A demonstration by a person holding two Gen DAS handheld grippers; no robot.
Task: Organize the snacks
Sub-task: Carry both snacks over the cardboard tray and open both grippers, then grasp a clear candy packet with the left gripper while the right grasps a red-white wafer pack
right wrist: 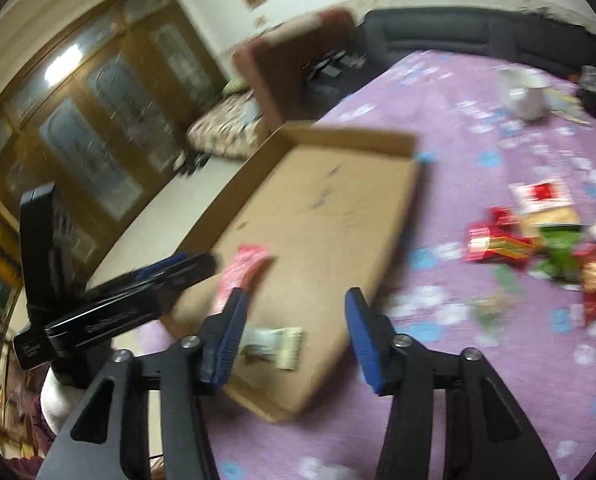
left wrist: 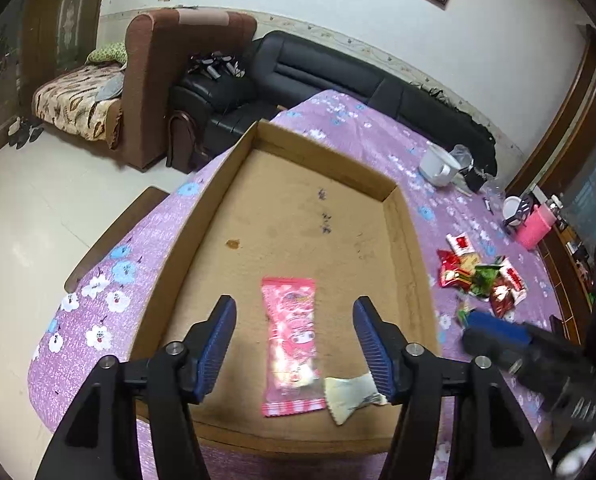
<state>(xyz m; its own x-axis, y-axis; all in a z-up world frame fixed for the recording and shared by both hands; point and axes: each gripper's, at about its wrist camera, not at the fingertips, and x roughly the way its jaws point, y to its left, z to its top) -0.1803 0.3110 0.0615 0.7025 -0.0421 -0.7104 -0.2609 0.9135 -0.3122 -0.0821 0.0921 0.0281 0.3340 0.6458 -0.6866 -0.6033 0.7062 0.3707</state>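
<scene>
A shallow cardboard box [left wrist: 398, 208] lies on the purple flowered tablecloth [left wrist: 130, 248]. In it lie a pink snack packet [left wrist: 292, 344] and a small white wrapped candy [left wrist: 352, 398]. My left gripper [left wrist: 294, 320] is open and empty, hovering over the pink packet. A heap of red and green snack packets [left wrist: 482, 276] lies on the cloth right of the box. My right gripper [right wrist: 296, 308] is open and empty above the box's near corner; its view is blurred. The box [right wrist: 394, 140], pink packet [right wrist: 244, 268], candy [right wrist: 274, 346] and the heap [right wrist: 538, 240] show there too.
A white mug [left wrist: 440, 164], a pink container [left wrist: 536, 226] and small clutter stand at the table's far right. A black sofa [left wrist: 318, 72] and a brown armchair [left wrist: 158, 80] stand behind the table. The left gripper shows in the right wrist view [right wrist: 138, 296].
</scene>
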